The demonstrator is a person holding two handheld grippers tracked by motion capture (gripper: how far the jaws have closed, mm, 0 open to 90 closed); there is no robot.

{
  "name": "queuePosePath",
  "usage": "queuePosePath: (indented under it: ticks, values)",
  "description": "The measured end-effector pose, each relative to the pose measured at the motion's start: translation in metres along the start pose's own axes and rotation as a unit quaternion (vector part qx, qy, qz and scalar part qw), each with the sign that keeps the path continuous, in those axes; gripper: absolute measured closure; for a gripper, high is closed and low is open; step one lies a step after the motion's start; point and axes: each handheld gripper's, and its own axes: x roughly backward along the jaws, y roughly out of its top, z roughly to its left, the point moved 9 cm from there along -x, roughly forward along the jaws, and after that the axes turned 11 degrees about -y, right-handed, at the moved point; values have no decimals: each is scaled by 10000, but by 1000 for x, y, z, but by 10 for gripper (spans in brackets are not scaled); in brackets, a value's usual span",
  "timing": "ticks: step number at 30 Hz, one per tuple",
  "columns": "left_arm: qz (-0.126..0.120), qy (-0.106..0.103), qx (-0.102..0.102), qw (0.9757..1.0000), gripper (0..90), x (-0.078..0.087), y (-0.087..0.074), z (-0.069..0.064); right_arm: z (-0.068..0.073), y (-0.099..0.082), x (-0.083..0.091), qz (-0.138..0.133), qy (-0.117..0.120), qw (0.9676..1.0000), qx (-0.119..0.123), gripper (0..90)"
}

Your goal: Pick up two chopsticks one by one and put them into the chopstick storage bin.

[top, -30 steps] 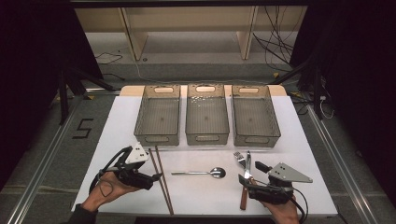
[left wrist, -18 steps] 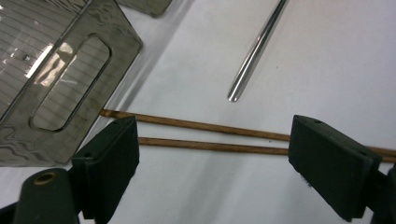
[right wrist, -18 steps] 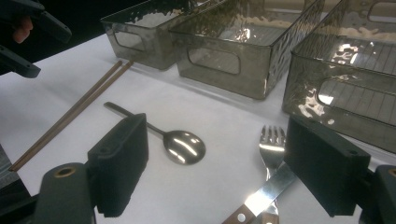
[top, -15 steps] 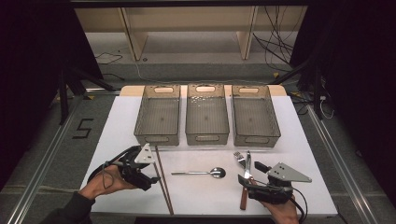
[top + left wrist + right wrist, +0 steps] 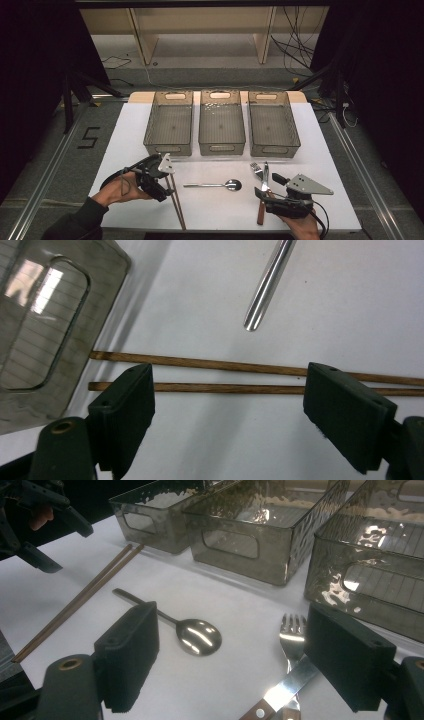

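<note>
Since the earlier frame, the left gripper [image 5: 167, 175] has slid right until it sits over the far ends of the chopsticks [image 5: 175, 202], and its jaws have just been closing a little; they stand wide apart with nothing pressed, both sticks lying crosswise between the pads in the left gripper view [image 5: 240, 382]. That straddle looks like the set-up for pinching the pair together. Just right of them lies the spoon [image 5: 215, 185], handle toward the sticks. The right gripper [image 5: 267, 192] rests at the near right, jaws apart and empty, beside the fork [image 5: 257, 170] and a wooden-handled knife [image 5: 262, 200]. Three bins [image 5: 222, 125] stand side by side at the far edge, likely one for each kind of utensil. On the floor left of the table [image 5: 125, 130], a "5" [image 5: 89, 137] is marked.
</note>
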Motion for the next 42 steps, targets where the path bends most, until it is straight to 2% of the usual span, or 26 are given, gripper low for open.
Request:
queuePosePath:
  ticks: [2, 13, 17, 21, 23, 24, 25, 30, 36, 38, 40, 42]
  values:
    - [23, -65, 97, 9999, 200, -2, 2, -2, 0, 0, 0, -9, 4, 10000, -4, 229]
    - [70, -93, 184, 9998, 210, -9, 10, -3, 0, 0, 0, -10, 22, 10000, -21, 231]
    - [190, -156, -47, 9997, 221, -11, 9, -2, 1, 0, 0, -14, 28, 10000, -14, 231]
    - [436, -229, -293, 9984, 231, -13, 4, 1, 1, 1, 0, -20, 37, 10000, -12, 231]
    - [475, -288, -447, 9975, 241, -13, 3, 3, 0, 1, 0, -15, 36, 10000, -12, 231]
    - [475, -288, -447, 9975, 243, -13, 3, 3, 1, 1, 0, -14, 37, 10000, -12, 231]
    - [548, -353, -592, 9961, 244, -13, 1, 5, 1, 1, 0, -13, 35, 10000, -15, 231]
    - [596, -519, -948, 9924, 262, -15, -4, 8, 0, 0, -1, -5, 38, 10000, -7, 231]
    - [809, -595, -1443, 9844, 283, -18, -9, 12, 0, 0, -1, 14, 42, 10000, -14, 231]
    - [781, -647, -1516, 9832, 292, -20, -10, 12, 0, 0, -1, 13, 41, 10000, -13, 231]
    - [826, -655, -1648, 9807, 303, -21, -12, 13, 0, 0, -1, 15, 42, 10000, -11, 231]
    - [851, -650, -1728, 9791, 310, -23, -13, 14, 0, 0, -1, 16, 41, 10000, -17, 232]
